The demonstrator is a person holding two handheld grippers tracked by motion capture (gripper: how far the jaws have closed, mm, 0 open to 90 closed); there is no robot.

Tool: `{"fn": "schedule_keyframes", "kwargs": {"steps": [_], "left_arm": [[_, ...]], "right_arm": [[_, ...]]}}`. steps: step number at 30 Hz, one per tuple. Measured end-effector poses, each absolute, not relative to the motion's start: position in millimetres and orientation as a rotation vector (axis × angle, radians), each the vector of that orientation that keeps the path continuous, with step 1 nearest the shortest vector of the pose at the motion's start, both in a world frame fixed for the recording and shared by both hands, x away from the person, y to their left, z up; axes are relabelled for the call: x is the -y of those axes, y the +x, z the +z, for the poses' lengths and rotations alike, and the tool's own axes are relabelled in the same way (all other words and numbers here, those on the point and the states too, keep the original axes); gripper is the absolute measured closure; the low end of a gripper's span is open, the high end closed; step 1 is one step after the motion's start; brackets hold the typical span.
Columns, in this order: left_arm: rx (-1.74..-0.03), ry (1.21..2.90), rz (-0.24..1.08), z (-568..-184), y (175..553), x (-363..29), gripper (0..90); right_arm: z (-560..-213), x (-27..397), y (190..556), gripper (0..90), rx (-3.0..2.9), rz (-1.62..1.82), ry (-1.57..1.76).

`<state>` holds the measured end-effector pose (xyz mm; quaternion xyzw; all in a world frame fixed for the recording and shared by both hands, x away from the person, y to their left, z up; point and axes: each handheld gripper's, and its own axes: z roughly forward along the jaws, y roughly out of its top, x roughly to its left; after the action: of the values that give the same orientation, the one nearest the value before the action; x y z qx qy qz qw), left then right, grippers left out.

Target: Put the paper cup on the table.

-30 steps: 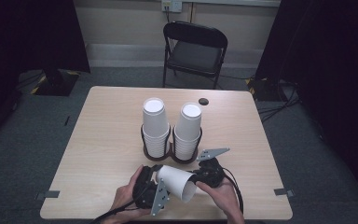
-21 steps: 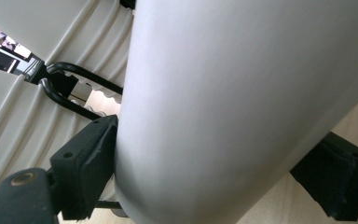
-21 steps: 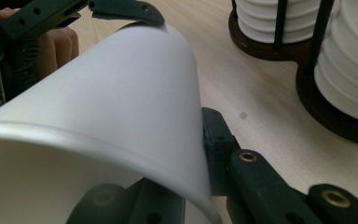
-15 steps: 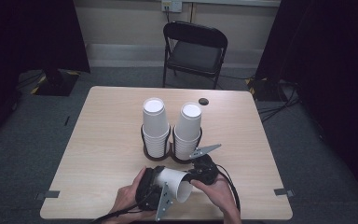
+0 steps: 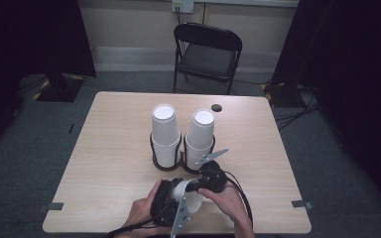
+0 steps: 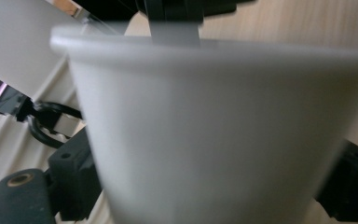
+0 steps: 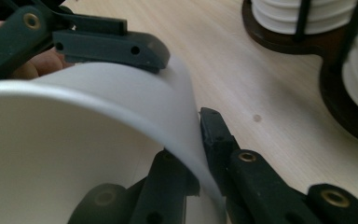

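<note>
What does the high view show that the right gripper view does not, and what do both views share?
High view alone: the folding chair, the small dark disc on the table, and the tops of both cup stacks.
Right gripper view alone: the right hand-held gripper pinches the rim wall of the white paper cup, one jaw inside and one outside.
Both: the cup held between two grippers, and the dark cup holder.

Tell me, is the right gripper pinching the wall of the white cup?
Yes: in the right gripper view, the right gripper has one jaw inside and one outside the white cup, shut on its wall.
</note>
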<state>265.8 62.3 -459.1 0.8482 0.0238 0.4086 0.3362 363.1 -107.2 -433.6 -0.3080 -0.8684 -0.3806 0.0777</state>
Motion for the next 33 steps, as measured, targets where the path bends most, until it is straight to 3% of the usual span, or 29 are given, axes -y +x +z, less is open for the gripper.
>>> {"fn": "schedule_keyframes", "kwargs": {"steps": [28,33], "left_arm": [[-0.155,2.103,0.967,-455,273,-58,9.0],[-0.177,2.091,0.920,-456,278,-60,9.1]], "right_arm": [[-434,99,362,86.9,2.595,-1.197,-0.962],[-434,102,362,81.4,2.572,-1.242,-0.986]]}}
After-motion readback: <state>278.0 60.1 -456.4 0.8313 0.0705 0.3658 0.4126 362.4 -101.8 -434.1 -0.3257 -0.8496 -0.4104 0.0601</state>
